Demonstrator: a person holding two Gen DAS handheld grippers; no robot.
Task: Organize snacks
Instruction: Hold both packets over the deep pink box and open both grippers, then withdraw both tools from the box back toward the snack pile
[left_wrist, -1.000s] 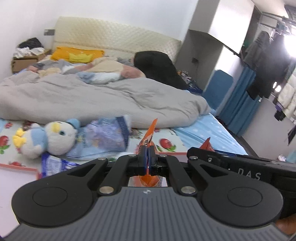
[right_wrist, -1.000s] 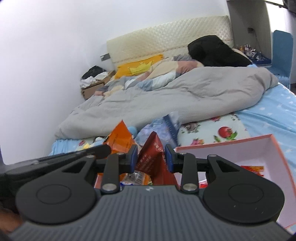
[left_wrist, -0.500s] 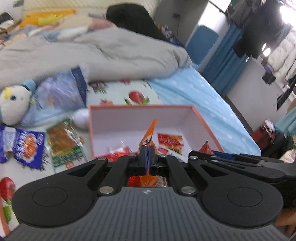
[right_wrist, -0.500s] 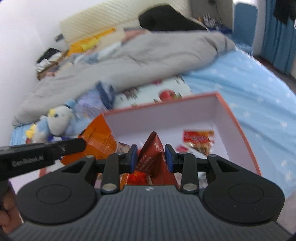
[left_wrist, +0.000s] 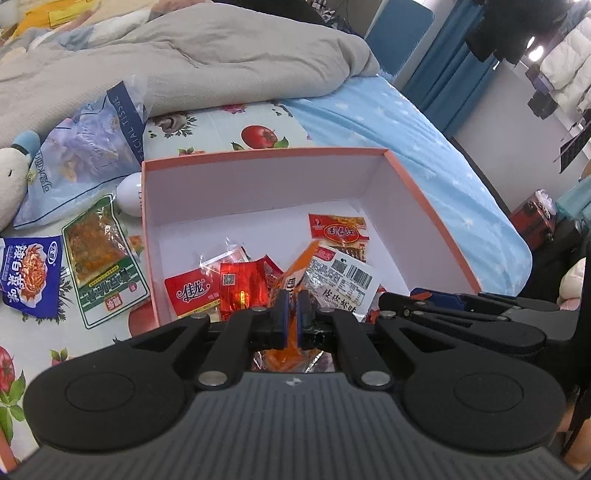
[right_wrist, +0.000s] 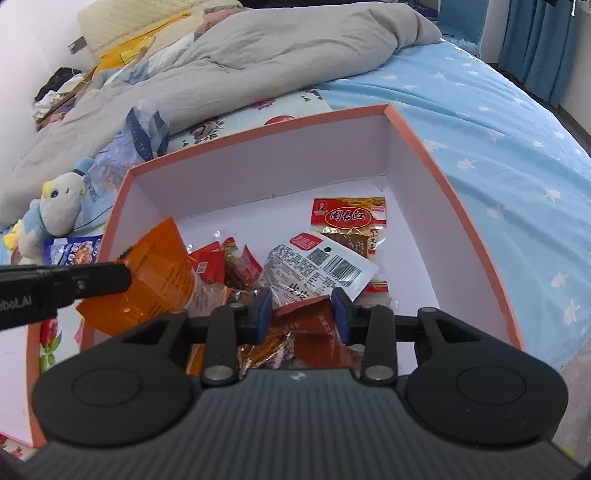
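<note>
Both grippers have dropped from bed-level aim to point down into the box (right_wrist: 461, 206) since a second ago; the headboard has left my views and the box floor fills them. My left gripper (left_wrist: 291, 314) is clamped tight on the orange packet (left_wrist: 301, 266), which hangs over the near left part of the box, above the red packets (left_wrist: 221, 288) already inside. My right gripper (right_wrist: 303, 314) is opening, and the dark red packet (right_wrist: 314, 332) sits between its jaws, slumping low; I can't tell whether the pads still touch it. Risks, as I judge them: the dark red packet may snag on one pad and come back out with the gripper. The orange one is near the left wall, so a release from here could tip it over the rim onto the bed sheet. The two grippers are close together, and the left one's tip crosses my right view, so a clash is possible on withdrawal. Outside the box, the green packet (left_wrist: 105, 258) and blue packet (left_wrist: 29, 277) wait.
</note>
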